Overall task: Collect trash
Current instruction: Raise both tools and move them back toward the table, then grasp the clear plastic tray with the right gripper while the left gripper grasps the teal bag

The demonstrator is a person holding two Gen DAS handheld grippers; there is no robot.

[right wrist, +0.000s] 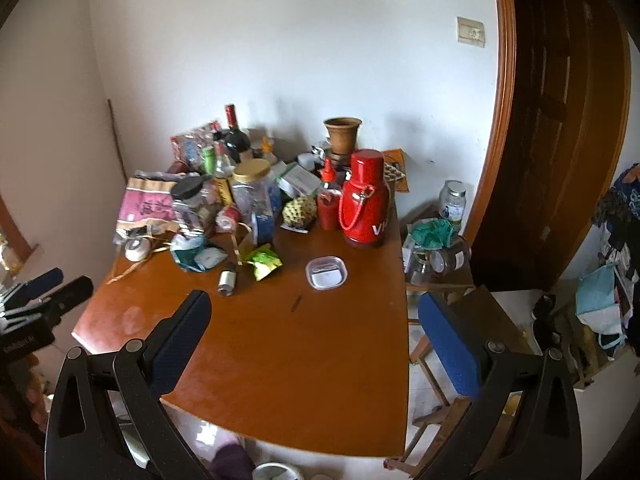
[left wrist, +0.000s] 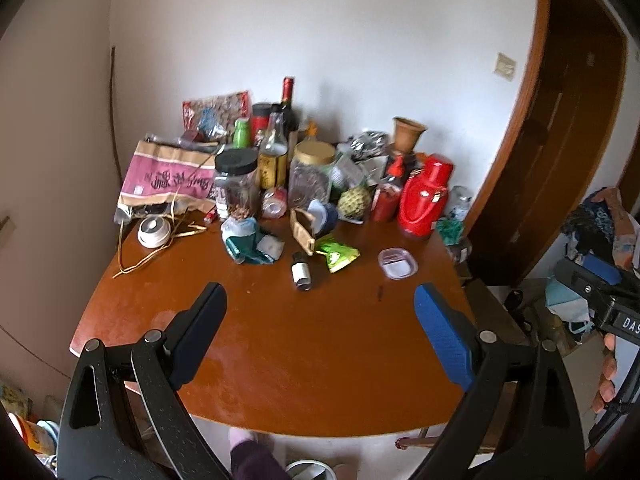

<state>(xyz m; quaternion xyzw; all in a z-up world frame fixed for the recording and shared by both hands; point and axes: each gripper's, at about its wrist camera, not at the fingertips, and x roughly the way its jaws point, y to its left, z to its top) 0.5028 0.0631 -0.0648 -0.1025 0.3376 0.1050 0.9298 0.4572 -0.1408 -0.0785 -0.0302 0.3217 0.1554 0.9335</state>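
On the brown table (left wrist: pixel 300 352) lie a crumpled green wrapper (left wrist: pixel 338 255), a crumpled teal-and-white packet (left wrist: pixel 250 240), a small dark bottle on its side (left wrist: pixel 301 271) and a clear plastic tray (left wrist: pixel 397 263). They also show in the right wrist view: wrapper (right wrist: pixel 265 263), packet (right wrist: pixel 196 255), bottle (right wrist: pixel 228 279), tray (right wrist: pixel 326 273). My left gripper (left wrist: pixel 320 300) is open and empty, above the table's near half. My right gripper (right wrist: pixel 316 308) is open and empty, above the table's right front.
Jars, bottles, a red thermos (left wrist: pixel 424 196), a pineapple-like fruit (left wrist: pixel 354 202) and a pink paper bag (left wrist: pixel 168 178) crowd the table's back. Thin straw strips (left wrist: pixel 160 246) and a white round lid (left wrist: pixel 153 231) lie at left. A side stand with jars (right wrist: pixel 436 248) is right of the table.
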